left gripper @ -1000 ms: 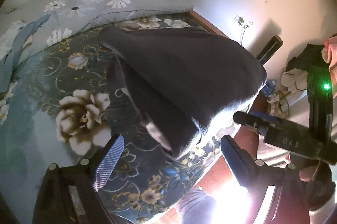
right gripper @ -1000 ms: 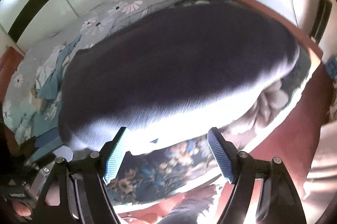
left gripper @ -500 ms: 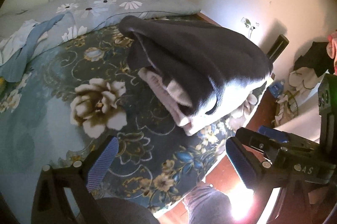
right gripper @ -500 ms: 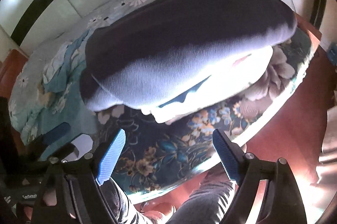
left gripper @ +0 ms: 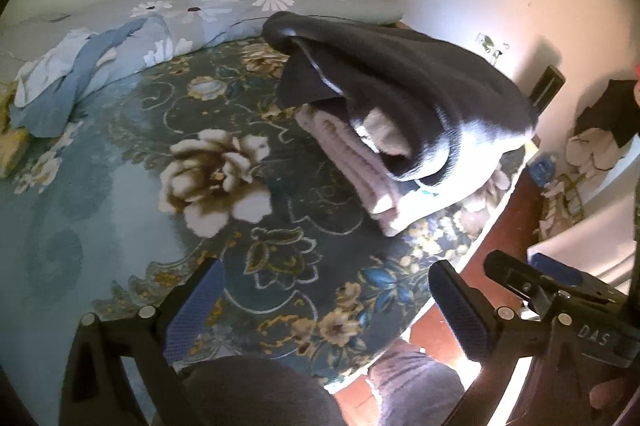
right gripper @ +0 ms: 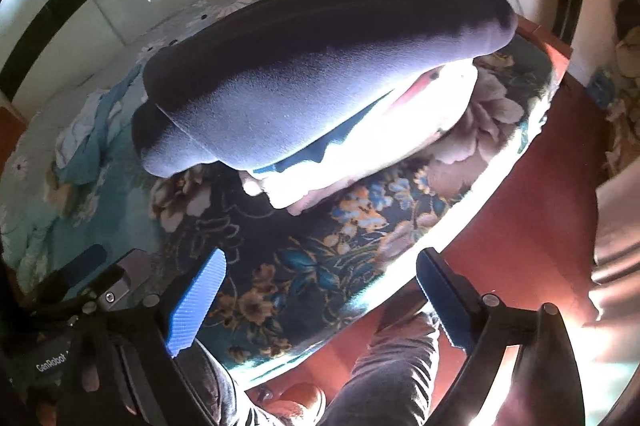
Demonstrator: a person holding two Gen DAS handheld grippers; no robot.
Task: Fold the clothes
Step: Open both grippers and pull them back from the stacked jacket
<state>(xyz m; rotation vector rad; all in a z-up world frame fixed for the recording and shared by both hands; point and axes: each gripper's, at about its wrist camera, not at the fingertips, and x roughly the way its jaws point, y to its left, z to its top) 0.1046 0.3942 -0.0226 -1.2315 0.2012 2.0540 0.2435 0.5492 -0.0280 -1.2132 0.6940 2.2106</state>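
Observation:
A folded dark navy garment (left gripper: 404, 93) lies on top of a stack of folded pale pink clothes (left gripper: 360, 169) on the floral bedspread (left gripper: 120, 193), near the bed's right edge. In the right wrist view the dark garment (right gripper: 320, 65) fills the middle, with the pale stack (right gripper: 360, 153) overexposed beneath it. My left gripper (left gripper: 328, 310) is open and empty, held back from the stack above the bed's near edge. My right gripper (right gripper: 320, 302) is open and empty, also drawn back over the bed edge.
A crumpled light blue garment (left gripper: 64, 85) lies at the far left by a flowered pillow (left gripper: 224, 5). The red floor (right gripper: 520, 209) runs along the bed's right side. More clothes and clutter (left gripper: 592, 141) sit by the wall. The person's legs (right gripper: 384, 374) are below.
Both grippers have pulled back from the dark garment, which now rests settled on the pale stack. The view has widened to show more of the bedspread.

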